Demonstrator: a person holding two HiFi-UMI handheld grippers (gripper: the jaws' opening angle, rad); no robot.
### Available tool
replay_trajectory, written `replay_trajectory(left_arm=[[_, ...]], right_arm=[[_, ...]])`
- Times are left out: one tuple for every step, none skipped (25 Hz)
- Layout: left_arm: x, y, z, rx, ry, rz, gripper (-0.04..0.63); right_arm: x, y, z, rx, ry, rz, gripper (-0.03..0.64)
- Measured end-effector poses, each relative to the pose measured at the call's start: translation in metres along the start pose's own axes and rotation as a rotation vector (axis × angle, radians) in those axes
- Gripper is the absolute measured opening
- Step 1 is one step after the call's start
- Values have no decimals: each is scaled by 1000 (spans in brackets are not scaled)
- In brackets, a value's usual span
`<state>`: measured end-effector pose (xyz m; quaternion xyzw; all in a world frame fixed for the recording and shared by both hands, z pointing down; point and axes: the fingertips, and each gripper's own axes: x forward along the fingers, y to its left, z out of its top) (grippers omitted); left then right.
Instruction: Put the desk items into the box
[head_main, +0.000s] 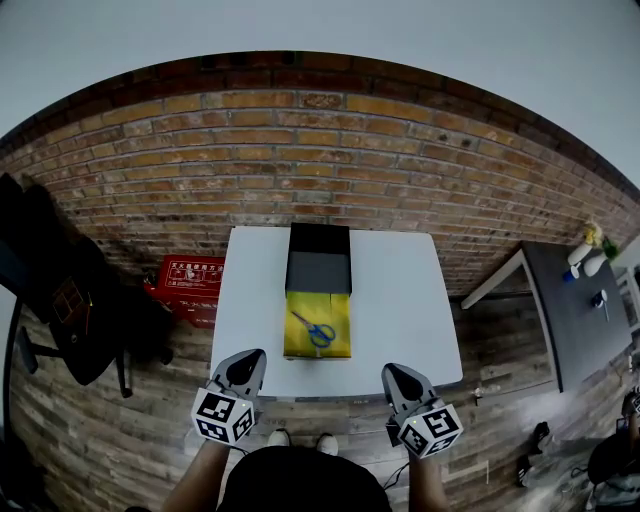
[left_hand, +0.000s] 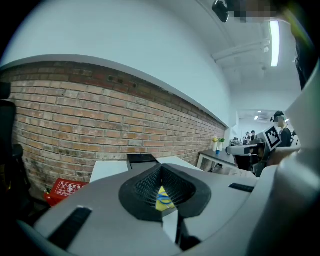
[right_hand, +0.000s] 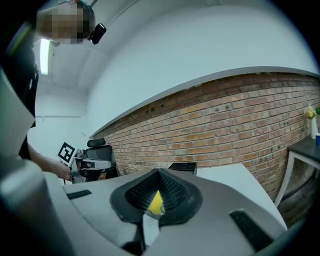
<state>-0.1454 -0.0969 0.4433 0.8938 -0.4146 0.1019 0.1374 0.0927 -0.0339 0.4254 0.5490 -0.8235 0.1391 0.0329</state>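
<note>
A black open box (head_main: 319, 258) stands at the far middle of the white table (head_main: 400, 300). In front of it lies a yellow pad (head_main: 338, 338) with blue-handled scissors (head_main: 316, 331) on top. My left gripper (head_main: 252, 356) hovers at the table's near edge, left of the pad, shut with nothing in it. My right gripper (head_main: 392, 371) hangs at the near edge to the right, also shut and empty. In the left gripper view the gripper (left_hand: 161, 170) points at the pad (left_hand: 163, 198) and box (left_hand: 141, 160). The right gripper (right_hand: 159, 172) faces the pad (right_hand: 156, 202) and box (right_hand: 182, 166) too.
A brick wall (head_main: 320, 160) runs behind the table. A red box (head_main: 195, 275) lies on the wooden floor at the left, beside a black office chair (head_main: 60, 300). A grey side table (head_main: 575, 310) with bottles stands at the right. Another person sits at the bottom right corner.
</note>
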Motion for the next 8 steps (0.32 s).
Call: replay_trajectory(left_arm=[[0, 0, 0, 1, 0, -1, 14], [-1, -1, 0, 2, -1, -2, 14], [-2, -1, 0, 3, 0, -3, 14], [-2, -1, 0, 3, 1, -4, 14], [-3, 0, -1, 3, 2, -4, 14], [-4, 0, -1, 3, 3, -4, 14], [-5, 1, -2, 3, 4, -4, 14], [-5, 1, -3, 3, 5, -4, 14]], right_arm=[[0, 1, 0, -3, 1, 1, 21], [0, 1, 0, -4, 2, 1, 21], [-1, 1, -1, -5, 4, -1, 21], [-1, 1, -2, -5, 8, -4, 21], [-1, 1, -3, -5, 13, -7, 21], [0, 1, -3, -4, 18, -8, 21], [0, 2, -4, -3, 21, -9, 21], [0, 2, -4, -2, 25, -10, 21]])
